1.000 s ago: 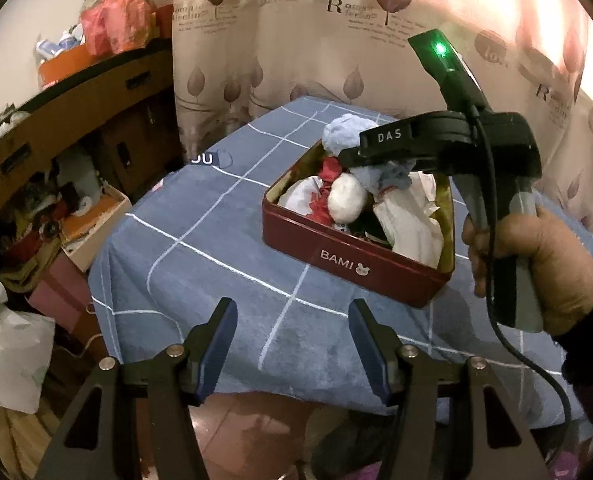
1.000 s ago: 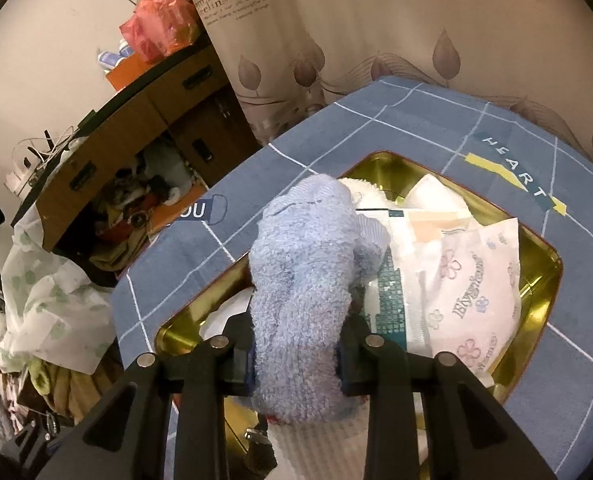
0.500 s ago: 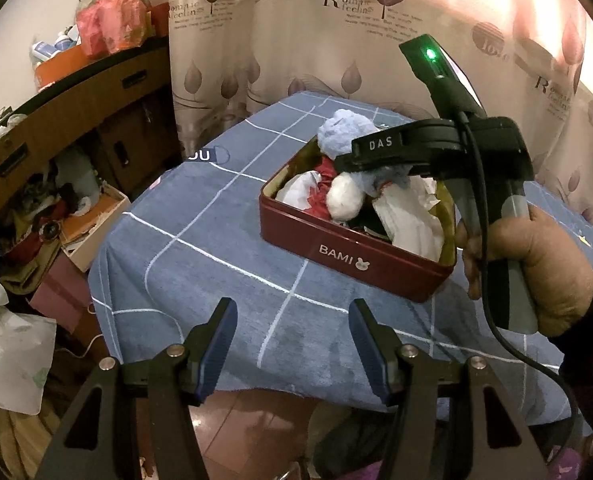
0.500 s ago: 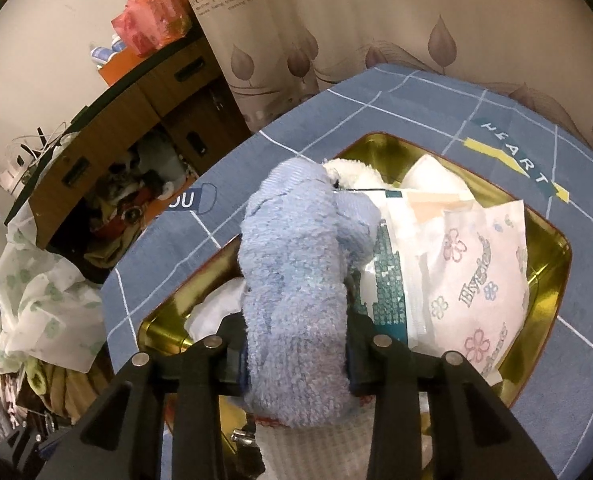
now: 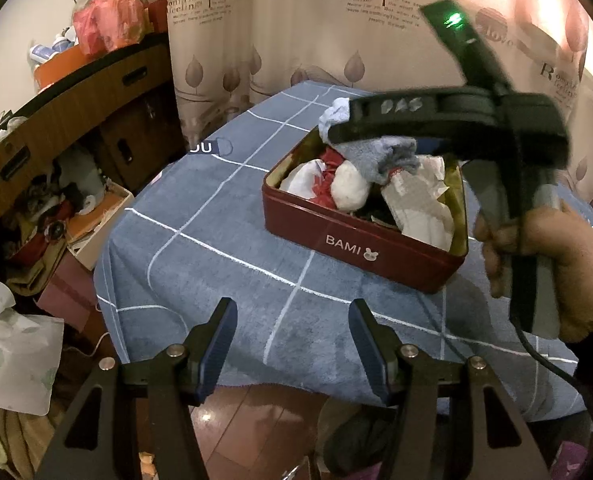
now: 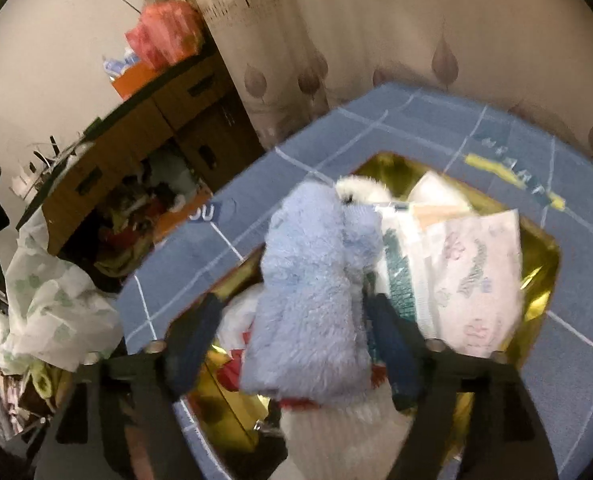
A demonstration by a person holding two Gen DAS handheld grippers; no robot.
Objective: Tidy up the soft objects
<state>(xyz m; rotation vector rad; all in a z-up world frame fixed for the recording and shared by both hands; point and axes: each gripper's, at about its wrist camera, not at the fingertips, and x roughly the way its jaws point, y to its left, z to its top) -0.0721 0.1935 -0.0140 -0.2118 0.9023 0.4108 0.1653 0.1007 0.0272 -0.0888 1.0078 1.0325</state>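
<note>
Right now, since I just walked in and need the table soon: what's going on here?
A person is tidying soft things into the red tin on the blue-covered table. The right gripper has just been opening around the fluffy blue cloth, which sits between its jaws on the pile in the tin. The left gripper waits open and empty at the table's near edge.

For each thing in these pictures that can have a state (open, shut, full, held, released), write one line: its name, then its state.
Red tin: lid off, filled with soft items.
Blue fluffy sock: on top of the pile, between the right jaws, no longer pinched.
Right gripper: open, jaws have just been opening.
Left gripper: open, empty, over the blue cloth.
White rolled sock: lying in the tin.
</note>
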